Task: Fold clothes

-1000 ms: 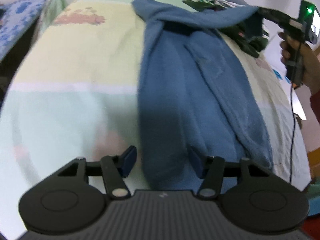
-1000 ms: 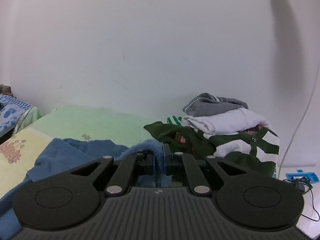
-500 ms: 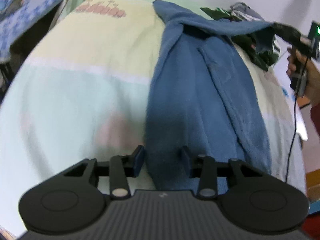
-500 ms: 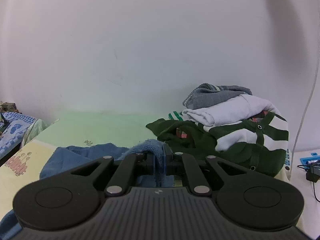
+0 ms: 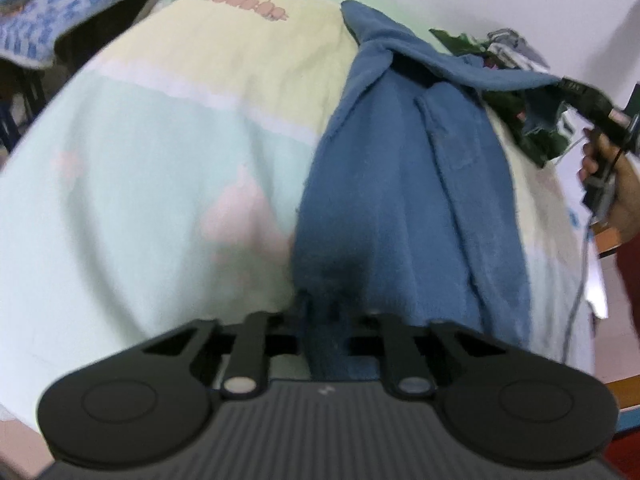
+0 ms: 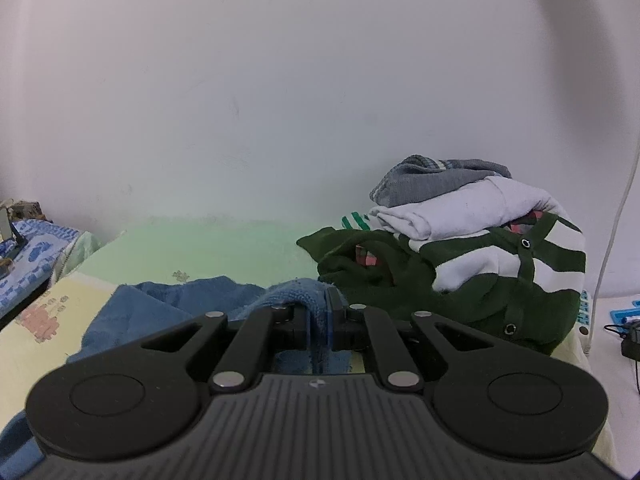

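A long blue fleece garment (image 5: 404, 184) lies lengthwise down the pastel bedsheet (image 5: 168, 152). My left gripper (image 5: 326, 312) is shut on its near end, the cloth bunched between the fingers. In the left wrist view the right gripper (image 5: 560, 84), held by a hand (image 5: 616, 196), pinches the garment's far corner and holds it lifted off the bed. The right wrist view shows that gripper (image 6: 320, 320) shut on a fold of the blue garment (image 6: 160, 304).
A pile of clothes (image 6: 472, 256) in green, white and grey sits at the bed's far right by the wall. A blue patterned cloth (image 5: 60, 12) covers furniture left of the bed. Cables and a small blue item (image 6: 624, 314) lie at the right.
My left gripper went from open around the garment's near end to shut on it. The right gripper stayed shut on the far corner and drifted slightly.
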### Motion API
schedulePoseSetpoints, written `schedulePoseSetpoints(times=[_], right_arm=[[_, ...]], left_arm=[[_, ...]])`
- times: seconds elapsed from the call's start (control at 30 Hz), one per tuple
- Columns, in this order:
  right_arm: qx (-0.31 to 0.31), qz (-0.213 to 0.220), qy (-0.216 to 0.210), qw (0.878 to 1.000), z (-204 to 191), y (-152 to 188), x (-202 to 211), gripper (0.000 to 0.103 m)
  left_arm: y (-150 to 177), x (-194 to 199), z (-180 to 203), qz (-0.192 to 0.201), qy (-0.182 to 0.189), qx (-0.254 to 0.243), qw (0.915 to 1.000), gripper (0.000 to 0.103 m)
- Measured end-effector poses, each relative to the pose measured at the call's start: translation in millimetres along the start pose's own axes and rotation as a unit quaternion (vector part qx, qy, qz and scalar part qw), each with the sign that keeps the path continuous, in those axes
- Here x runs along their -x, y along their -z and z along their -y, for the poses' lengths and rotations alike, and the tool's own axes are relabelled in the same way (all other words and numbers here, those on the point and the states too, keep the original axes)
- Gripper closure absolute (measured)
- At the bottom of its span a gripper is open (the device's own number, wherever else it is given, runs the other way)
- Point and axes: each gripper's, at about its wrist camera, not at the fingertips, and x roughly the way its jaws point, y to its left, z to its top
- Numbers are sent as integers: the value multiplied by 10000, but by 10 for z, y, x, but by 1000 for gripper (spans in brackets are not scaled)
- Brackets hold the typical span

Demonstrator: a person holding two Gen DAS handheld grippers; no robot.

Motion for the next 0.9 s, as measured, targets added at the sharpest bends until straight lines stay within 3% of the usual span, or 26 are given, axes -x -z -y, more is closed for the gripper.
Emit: schedulePoseSetpoints(times=[0.1, 0.23, 0.37, 0.53, 0.7, 0.77, 0.9], right_arm=[[-20, 42, 47, 10000, 22, -37, -8, 97], [-44, 99, 108, 9999, 51, -89, -19, 97], [-7, 291, 186, 9994, 99, -201, 24, 97], [-32, 423, 395, 9983, 212, -271, 66, 97], [67, 320, 728, 9968, 352, -233, -27, 97], [240, 194, 862, 9958, 389, -169, -120, 97], [627, -26, 1042, 9926, 423, -44, -269, 97]], left_arm=[[-31, 31, 204, 165, -397, -533, 9977, 103], [-54, 132, 553, 415, -589, -1383, 9878, 103], [-30, 237, 871, 517, -390, -2157, 9743, 103], [101, 94, 1099, 166, -113, -2905, 9567, 103], [357, -276, 1127, -511, -208, -3570, 9325, 102], [389, -264, 1141, -442, -214, -3770, 9249, 102], [380, -202, 1126, -599, -117, -3833, 9216, 102]])
